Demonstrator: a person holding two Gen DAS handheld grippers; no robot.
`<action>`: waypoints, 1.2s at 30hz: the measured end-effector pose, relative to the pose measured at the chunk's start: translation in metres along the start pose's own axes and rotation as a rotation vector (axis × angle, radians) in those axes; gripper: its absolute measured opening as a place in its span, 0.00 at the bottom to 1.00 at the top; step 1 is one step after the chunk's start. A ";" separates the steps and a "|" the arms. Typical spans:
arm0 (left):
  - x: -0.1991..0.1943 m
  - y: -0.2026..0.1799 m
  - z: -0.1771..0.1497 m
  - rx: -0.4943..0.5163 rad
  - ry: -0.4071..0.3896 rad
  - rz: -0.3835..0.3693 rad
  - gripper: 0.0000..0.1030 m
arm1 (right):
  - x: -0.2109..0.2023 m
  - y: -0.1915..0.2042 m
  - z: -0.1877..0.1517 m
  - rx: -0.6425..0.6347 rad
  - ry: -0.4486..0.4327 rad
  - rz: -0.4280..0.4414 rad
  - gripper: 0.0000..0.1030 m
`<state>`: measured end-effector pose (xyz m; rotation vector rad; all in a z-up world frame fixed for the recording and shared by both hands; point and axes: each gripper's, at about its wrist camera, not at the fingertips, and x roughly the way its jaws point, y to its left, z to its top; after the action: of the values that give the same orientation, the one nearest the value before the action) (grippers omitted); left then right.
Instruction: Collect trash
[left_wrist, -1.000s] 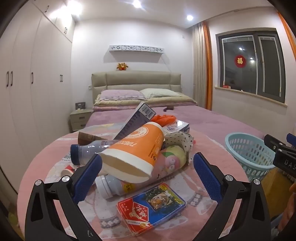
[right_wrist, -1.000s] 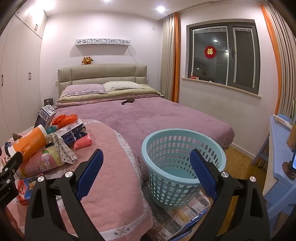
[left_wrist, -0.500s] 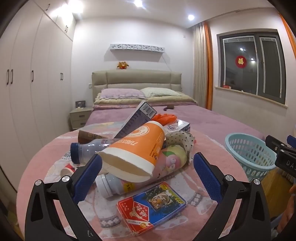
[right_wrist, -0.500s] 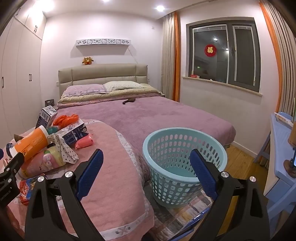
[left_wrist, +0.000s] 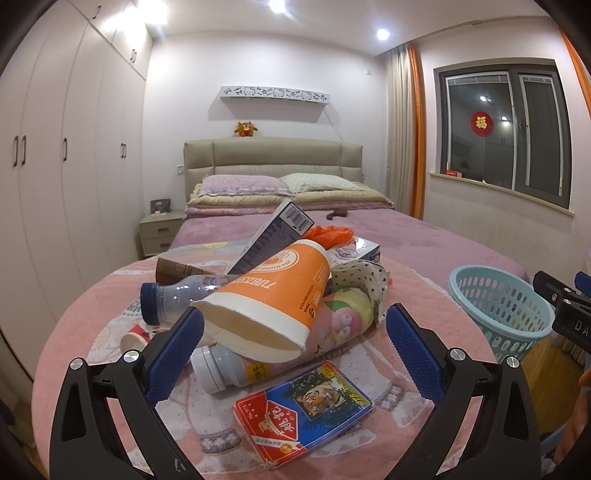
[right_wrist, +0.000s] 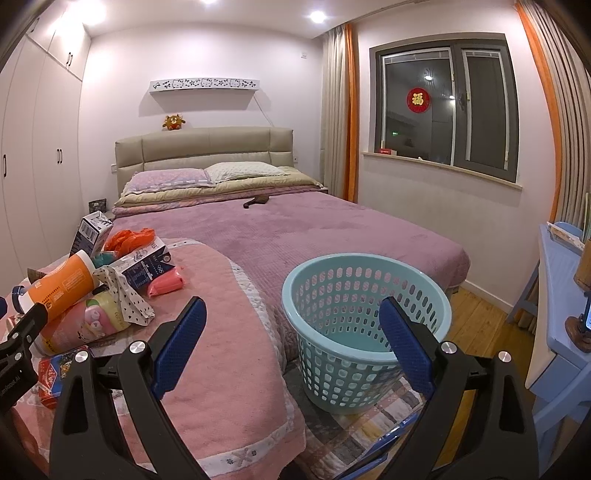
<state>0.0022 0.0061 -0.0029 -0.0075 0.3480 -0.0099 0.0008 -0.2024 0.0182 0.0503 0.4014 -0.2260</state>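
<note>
A heap of trash lies on the pink blanket (left_wrist: 85, 332): an orange paper cup (left_wrist: 273, 295) on its side, a clear bottle with a blue cap (left_wrist: 166, 301), a white-capped bottle (left_wrist: 218, 369), a red and blue card box (left_wrist: 303, 406), a dark carton (left_wrist: 273, 232) and a pink packet (right_wrist: 166, 286). My left gripper (left_wrist: 291, 350) is open just in front of the cup. My right gripper (right_wrist: 291, 343) is open above the near rim of the empty turquoise basket (right_wrist: 365, 325).
The basket stands on a patchwork rug (right_wrist: 369, 432) beside the bed (right_wrist: 295, 229). A blue desk (right_wrist: 561, 321) is at the right. White wardrobes (left_wrist: 55, 166) line the left wall, with a nightstand (left_wrist: 159, 232) beyond.
Both grippers have shifted only slightly; the trash heap and basket appear almost unchanged. Both stay open.
</note>
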 end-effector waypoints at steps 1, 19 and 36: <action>0.000 0.000 0.000 -0.001 0.001 0.000 0.93 | 0.000 0.000 0.000 0.000 0.000 0.000 0.87; 0.001 0.000 0.000 -0.003 0.003 -0.001 0.93 | -0.001 -0.002 -0.001 0.001 0.000 0.001 0.87; 0.001 0.000 0.001 -0.005 0.005 -0.002 0.93 | 0.000 -0.001 -0.004 0.001 0.008 0.001 0.87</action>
<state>0.0034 0.0065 -0.0026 -0.0131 0.3530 -0.0106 -0.0011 -0.2030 0.0144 0.0520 0.4088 -0.2246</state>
